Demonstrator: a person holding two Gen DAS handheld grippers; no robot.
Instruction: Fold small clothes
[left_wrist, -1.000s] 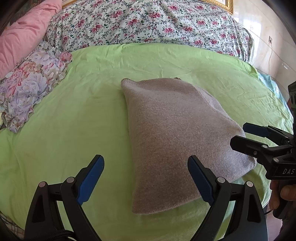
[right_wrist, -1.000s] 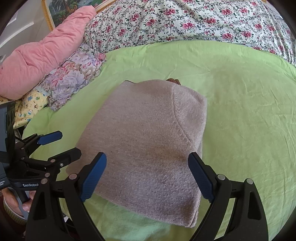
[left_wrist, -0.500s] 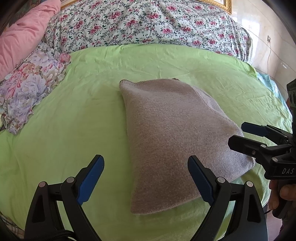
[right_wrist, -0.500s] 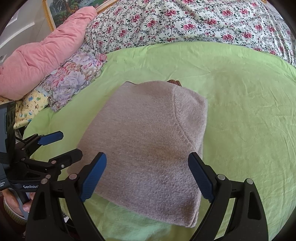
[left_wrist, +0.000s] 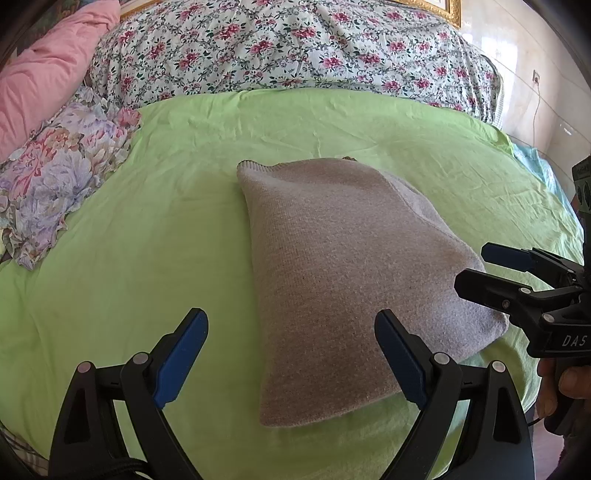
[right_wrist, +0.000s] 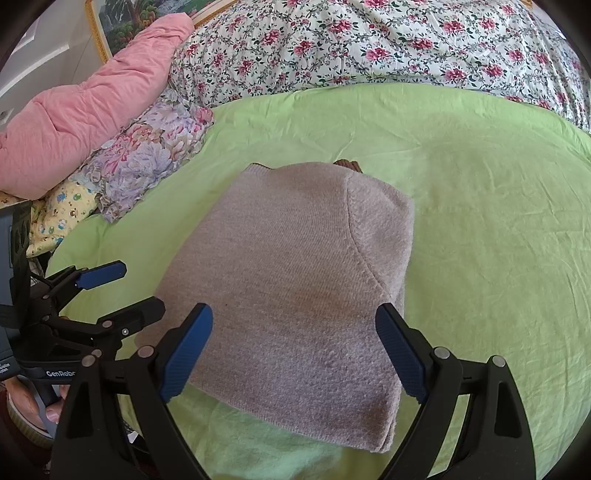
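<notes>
A folded beige-grey knitted garment (left_wrist: 343, 280) lies flat on the light green bedsheet (left_wrist: 147, 240). The left gripper (left_wrist: 291, 354) and right gripper (right_wrist: 293, 347) hover above its near edge, jaws spread wide, holding nothing.

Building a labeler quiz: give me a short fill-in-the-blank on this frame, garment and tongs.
1. The folded grey knit sweater lies on a ____ bedsheet.
2. Both the left tongs and the right tongs are ____, holding nothing.
3. The rumpled quilt beside the floral pillow is ____.

Missing words: green; open; pink
</notes>
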